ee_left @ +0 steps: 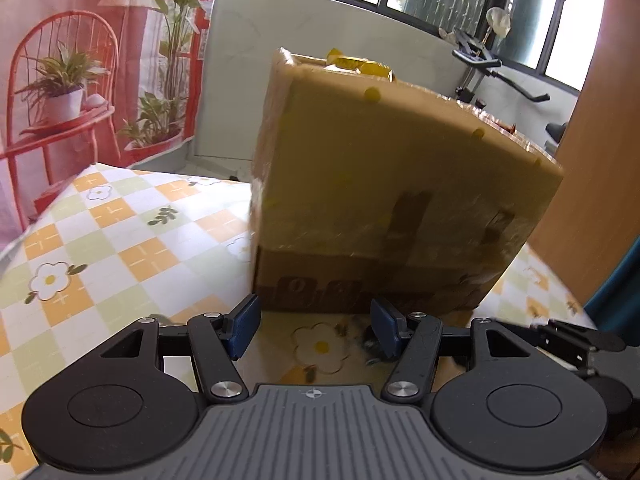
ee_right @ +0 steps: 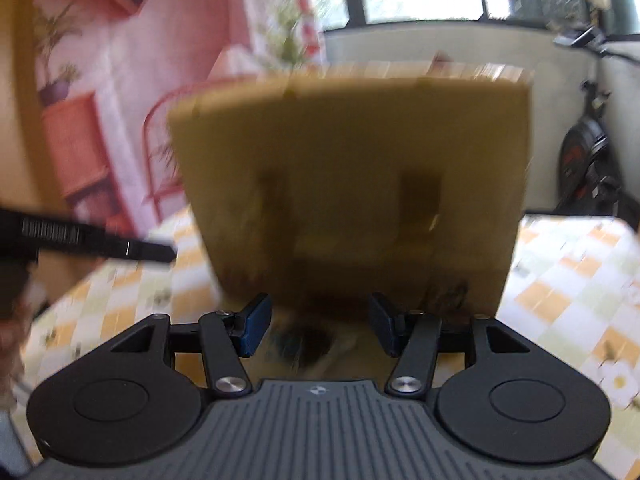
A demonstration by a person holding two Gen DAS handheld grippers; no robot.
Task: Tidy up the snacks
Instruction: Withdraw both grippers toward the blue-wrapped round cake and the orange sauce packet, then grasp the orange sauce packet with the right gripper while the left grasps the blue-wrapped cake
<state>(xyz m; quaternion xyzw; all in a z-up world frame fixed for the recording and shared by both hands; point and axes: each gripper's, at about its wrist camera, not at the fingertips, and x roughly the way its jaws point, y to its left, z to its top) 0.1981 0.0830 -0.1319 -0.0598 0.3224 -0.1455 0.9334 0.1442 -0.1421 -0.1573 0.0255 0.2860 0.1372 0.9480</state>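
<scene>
Left to right: my left gripper point(ee_left: 314, 322) and right gripper point(ee_right: 318, 326), jaws parted and empty, face the cardboard box point(ee_left: 396, 196) on the checked tablecloth point(ee_left: 112, 220). Approach step, I judge; next, locate snacks, reach into the box.

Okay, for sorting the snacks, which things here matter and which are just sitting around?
Part of the job:
- cardboard box on the checked tablecloth
- yellow snack packet poking out of its top
- left gripper and right gripper, both open and empty

Just lying about:
- exercise bike by the window
- printed curtain with plants and a chair
</scene>
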